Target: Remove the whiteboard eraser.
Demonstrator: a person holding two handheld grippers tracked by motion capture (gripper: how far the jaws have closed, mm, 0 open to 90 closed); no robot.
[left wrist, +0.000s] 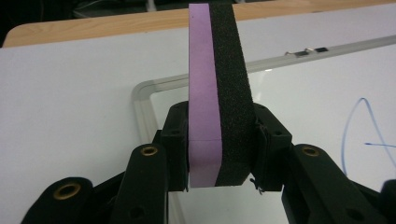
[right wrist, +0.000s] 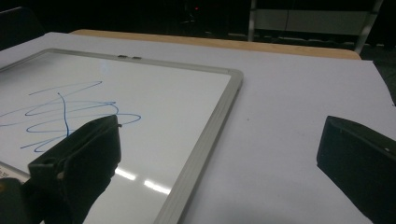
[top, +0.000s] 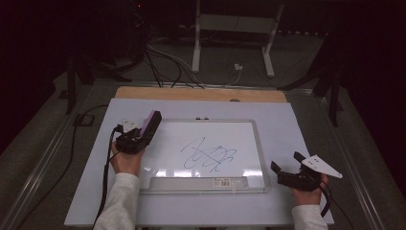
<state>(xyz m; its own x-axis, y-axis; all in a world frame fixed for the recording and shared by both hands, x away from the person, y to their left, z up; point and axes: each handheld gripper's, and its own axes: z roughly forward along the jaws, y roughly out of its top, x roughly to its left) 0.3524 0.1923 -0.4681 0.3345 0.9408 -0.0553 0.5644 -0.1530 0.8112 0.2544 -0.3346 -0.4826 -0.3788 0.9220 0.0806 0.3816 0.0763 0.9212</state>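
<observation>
A whiteboard (top: 249, 125) with a blue scribble (top: 209, 156) lies on the white table sheet. My left gripper (top: 143, 130) is shut on a purple and black eraser block (top: 151, 121), held on edge above the board's left corner; in the left gripper view the eraser (left wrist: 217, 88) stands between the jaws, over the board frame (left wrist: 140, 93), with part of the scribble (left wrist: 359, 130) at the right. My right gripper (top: 286, 162) rests open off the board's right edge, with nothing between its jaws. In the right gripper view the board frame (right wrist: 205, 140) runs between them and the scribble (right wrist: 70, 112) lies to the left.
A white sheet (top: 287, 120) covers the table, and a wooden edge (top: 201, 94) shows at the back. The board's tray (top: 198, 182) with a barcode label runs along its near side. Cables (top: 163, 67) and a white stand (top: 232, 28) lie on the floor beyond the table.
</observation>
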